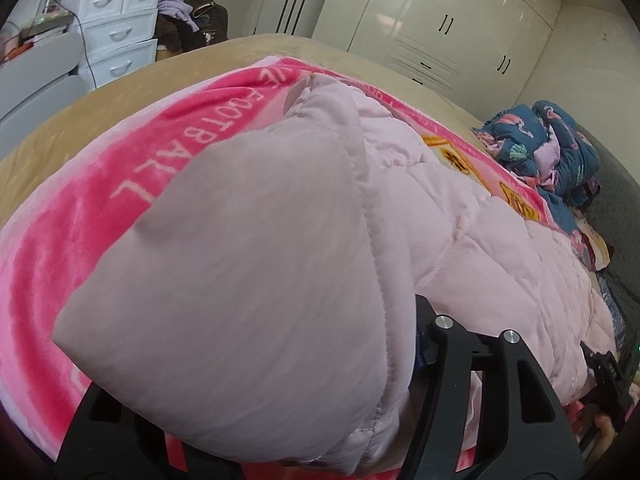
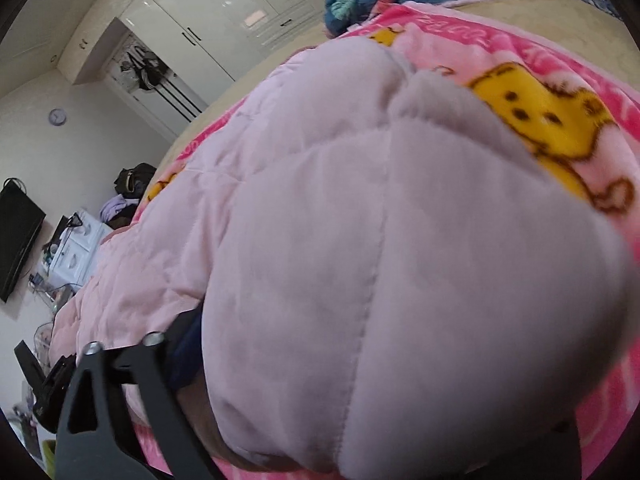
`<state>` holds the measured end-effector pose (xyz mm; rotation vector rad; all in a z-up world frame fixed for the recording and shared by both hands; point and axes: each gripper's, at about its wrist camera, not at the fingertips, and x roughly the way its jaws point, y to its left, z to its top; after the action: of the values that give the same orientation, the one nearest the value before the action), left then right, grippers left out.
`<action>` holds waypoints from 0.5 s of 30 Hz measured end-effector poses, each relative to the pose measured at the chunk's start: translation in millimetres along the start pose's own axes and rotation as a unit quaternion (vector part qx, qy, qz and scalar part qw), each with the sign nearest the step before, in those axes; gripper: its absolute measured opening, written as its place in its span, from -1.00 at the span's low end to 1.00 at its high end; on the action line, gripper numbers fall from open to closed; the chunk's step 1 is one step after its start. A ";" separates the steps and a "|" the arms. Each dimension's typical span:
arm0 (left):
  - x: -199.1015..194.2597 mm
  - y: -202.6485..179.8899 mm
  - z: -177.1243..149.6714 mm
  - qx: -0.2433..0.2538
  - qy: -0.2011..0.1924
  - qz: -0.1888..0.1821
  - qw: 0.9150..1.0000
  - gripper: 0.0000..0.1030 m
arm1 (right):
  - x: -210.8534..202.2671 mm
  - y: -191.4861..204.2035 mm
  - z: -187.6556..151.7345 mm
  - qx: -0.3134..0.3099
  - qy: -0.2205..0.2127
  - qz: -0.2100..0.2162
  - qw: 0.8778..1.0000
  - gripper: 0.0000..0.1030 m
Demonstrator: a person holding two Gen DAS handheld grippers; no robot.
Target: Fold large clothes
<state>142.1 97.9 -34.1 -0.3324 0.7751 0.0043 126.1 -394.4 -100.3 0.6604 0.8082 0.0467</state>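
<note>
My left-wrist camera angled down, pressed close over the pale pink quilted padded garment [image 1: 248,264], glossy cream wardrobe [image 1: 440,20] at one o'clock, my right-wrist camera equally close on that garment [image 2: 400,280], wardrobe [image 2: 208,8] at eleven o'clock, both sharing the bright pink plush blanket [image 1: 80,208].

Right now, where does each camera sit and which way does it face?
Left wrist: on the left tongs, looking down across the pink quilted garment on the pink blanket, toward the wardrobe; black fingers show.
Right wrist: on the right tongs, looking over the same garment; one black finger shows.
Shared: garment, blanket, wardrobe, white drawers.
</note>
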 end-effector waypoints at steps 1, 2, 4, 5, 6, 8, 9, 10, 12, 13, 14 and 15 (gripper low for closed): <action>0.0 0.4 0.1 0.000 0.000 0.001 1.000 0.10 | -1.4 -1.3 -0.1 0.001 0.003 0.001 1.000 0.89; -0.4 0.1 0.0 0.000 0.000 0.003 1.000 0.12 | -3.5 -3.3 -0.1 0.001 0.006 0.001 1.000 0.92; -1.7 -0.2 -0.4 -0.001 0.001 0.004 1.000 0.17 | -7.0 -6.5 0.1 0.002 0.010 0.004 1.000 0.92; -2.2 0.5 -0.4 -0.003 0.002 0.006 1.000 0.24 | -9.3 -8.3 0.1 0.001 0.012 0.006 1.000 0.92; -2.5 1.4 -0.6 -0.006 0.003 0.009 1.000 0.32 | -10.9 -9.6 0.1 0.000 0.014 0.007 1.000 0.92; -2.6 3.1 -0.8 -0.009 0.005 0.016 1.000 0.48 | -14.9 -9.8 -0.7 -0.004 0.017 0.005 1.000 0.92; -2.9 4.3 -0.9 -0.010 0.006 0.020 1.000 0.61 | -16.7 -10.6 -1.0 -0.005 0.018 0.005 1.000 0.92; -3.8 5.9 -0.7 -0.011 0.006 0.027 1.000 0.66 | -19.4 -11.9 -1.1 -0.005 0.019 0.004 1.000 0.92; -5.3 8.6 -0.9 -0.013 0.007 0.031 0.999 0.76 | -24.4 -15.8 -1.7 -0.005 0.020 0.005 1.000 0.92; -6.1 9.1 -2.1 -0.014 0.008 0.032 0.999 0.77 | -25.5 -16.8 -0.9 -0.004 0.021 0.006 1.000 0.92; -6.7 9.9 -2.5 -0.015 0.008 0.035 0.999 0.80 | -27.5 -18.9 -1.3 -0.004 0.022 0.007 1.000 0.92; -6.8 10.7 -2.9 -0.016 0.009 0.036 0.999 0.82 | -29.6 -21.4 -1.9 -0.003 0.022 0.007 1.000 0.92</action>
<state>133.9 107.9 -34.5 -0.3345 0.8053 0.0820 99.7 -418.9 -93.9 0.6617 0.8452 0.0773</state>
